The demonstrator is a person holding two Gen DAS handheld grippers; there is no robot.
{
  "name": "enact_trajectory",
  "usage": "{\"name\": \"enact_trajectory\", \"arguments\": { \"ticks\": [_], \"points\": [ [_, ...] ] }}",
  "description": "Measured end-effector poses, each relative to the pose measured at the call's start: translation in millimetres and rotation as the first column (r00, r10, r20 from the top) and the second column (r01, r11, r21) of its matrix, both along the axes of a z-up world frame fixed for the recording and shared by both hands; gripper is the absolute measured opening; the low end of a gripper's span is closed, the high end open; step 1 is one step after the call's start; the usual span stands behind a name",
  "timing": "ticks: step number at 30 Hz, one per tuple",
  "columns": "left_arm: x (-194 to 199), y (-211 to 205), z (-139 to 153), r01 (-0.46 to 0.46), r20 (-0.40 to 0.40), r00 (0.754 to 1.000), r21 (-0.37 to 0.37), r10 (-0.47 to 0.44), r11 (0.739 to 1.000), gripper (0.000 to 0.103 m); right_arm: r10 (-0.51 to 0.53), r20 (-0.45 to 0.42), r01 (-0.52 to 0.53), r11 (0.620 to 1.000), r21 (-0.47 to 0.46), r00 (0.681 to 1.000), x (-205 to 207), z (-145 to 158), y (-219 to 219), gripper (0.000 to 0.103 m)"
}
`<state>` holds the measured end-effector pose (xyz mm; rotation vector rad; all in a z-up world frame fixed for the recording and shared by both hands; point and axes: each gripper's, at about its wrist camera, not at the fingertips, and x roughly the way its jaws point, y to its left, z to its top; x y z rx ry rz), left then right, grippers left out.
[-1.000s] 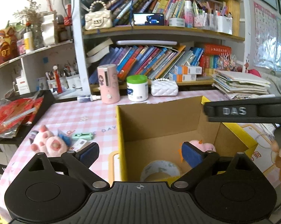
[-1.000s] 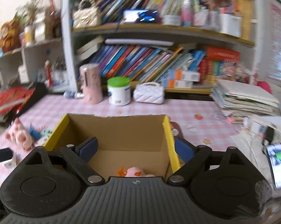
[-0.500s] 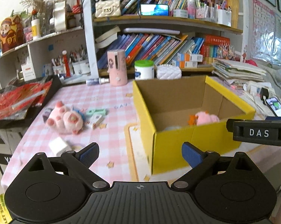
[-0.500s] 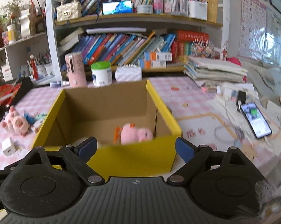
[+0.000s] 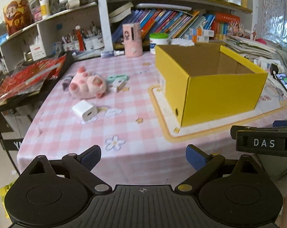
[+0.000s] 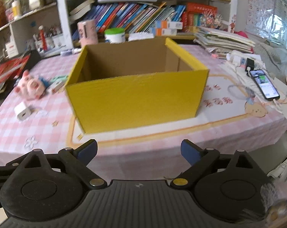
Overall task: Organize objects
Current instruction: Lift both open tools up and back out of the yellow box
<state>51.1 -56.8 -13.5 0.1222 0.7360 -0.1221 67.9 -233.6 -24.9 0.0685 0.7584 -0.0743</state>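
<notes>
- My left gripper (image 5: 143,156) hangs off the near edge of the table, fingers spread wide apart with nothing between the blue pads (image 5: 91,156).
- My right gripper (image 6: 138,151) is likewise spread and empty, also back from the table edge, facing the long yellow side of the box.
- From the left wrist view I can see part of the right gripper's black body (the piece lettered "DAS") just to the right of my left one.
- The yellow cardboard box (image 5: 222,93) stands upright and open-topped on a cream mat with an orange border (image 5: 215,131), on the pink checked tablecloth (image 5: 71,125). From both wrist views I see only its brown inner walls; I cannot tell what lies inside.
- Left of the box, well apart from it, lies a pink plush pig (image 5: 87,85) on its side.
- A white charger cube (image 5: 84,111) sits nearer to me than the pig, on its own on the cloth.
- Between pig and box lie a mint-green item (image 5: 117,77) and a small white box (image 5: 119,84), close together (too blurred to name better).
- Behind the box, by the bookshelf, stand a pink cylinder (image 5: 133,39) and a green-lidded white jar (image 5: 158,39).
- A phone (image 6: 264,83) with its screen lit lies on the table to the right of the box.
</notes>
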Motion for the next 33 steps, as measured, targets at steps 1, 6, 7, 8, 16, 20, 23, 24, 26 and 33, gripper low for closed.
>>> {"name": "enact_trajectory", "arguments": {
  "ticks": [1, 6, 7, 8, 16, 20, 23, 24, 26, 33],
  "points": [
    [-3.0, 3.7, -1.0, -0.003, -0.004, 1.0, 0.001, 0.003, 1.0, 0.097, 0.005, -0.005, -0.005, 1.0, 0.001, 1.0, -2.1, -1.1, 3.9, 0.095],
    [-11.9, 19.1, -3.1, -0.009, -0.022, 1.0, 0.005, 0.009, 1.0, 0.098, 0.027, -0.027, -0.027, 1.0, 0.006, 0.999, -11.1, -6.5, 22.9, 0.096],
    [-13.9, 22.2, -3.4, -0.011, -0.025, 1.0, 0.005, 0.012, 1.0, 0.098, 0.029, -0.03, -0.029, 1.0, 0.008, 0.999, -12.6, -7.2, 25.3, 0.096],
    [-15.0, 25.1, -3.4, -0.013, -0.027, 1.0, 0.005, 0.013, 1.0, 0.098, 0.031, -0.033, -0.031, 0.999, 0.01, 0.999, -13.2, -7.6, 28.3, 0.096],
    [-24.8, 48.2, -0.7, -0.046, -0.023, 0.999, 0.009, 0.046, 0.999, 0.098, 0.075, -0.046, -0.074, 0.997, 0.025, 0.996, -17.5, -7.1, 53.9, 0.099],
    [-28.6, 58.2, 0.9, -0.068, -0.016, 0.998, 0.008, 0.068, 0.998, 0.098, 0.106, -0.04, -0.105, 0.994, 0.022, 0.994, -19.7, -4.6, 67.0, 0.099],
    [-31.7, 65.6, 2.7, -0.084, -0.011, 0.996, 0.005, 0.084, 0.996, 0.098, 0.122, -0.036, -0.121, 0.992, 0.02, 0.992, -19.8, -2.3, 73.7, 0.1],
    [-32.6, 67.9, 3.3, -0.089, -0.009, 0.996, 0.004, 0.089, 0.996, 0.098, 0.127, -0.034, -0.126, 0.992, 0.02, 0.991, -20.0, -1.4, 76.2, 0.1],
    [-34.3, 72.0, 4.6, -0.099, -0.004, 0.995, 0.003, 0.099, 0.995, 0.098, 0.135, -0.031, -0.135, 0.991, 0.018, 0.99, -20.8, 0.1, 80.7, 0.1],
    [-39.8, 84.0, 7.1, -0.117, 0.011, 0.993, 0.004, 0.117, 0.993, 0.098, 0.163, -0.016, -0.163, 0.987, 0.011, 0.986, -23.5, 3.7, 95.8, 0.101]
  ]
}}
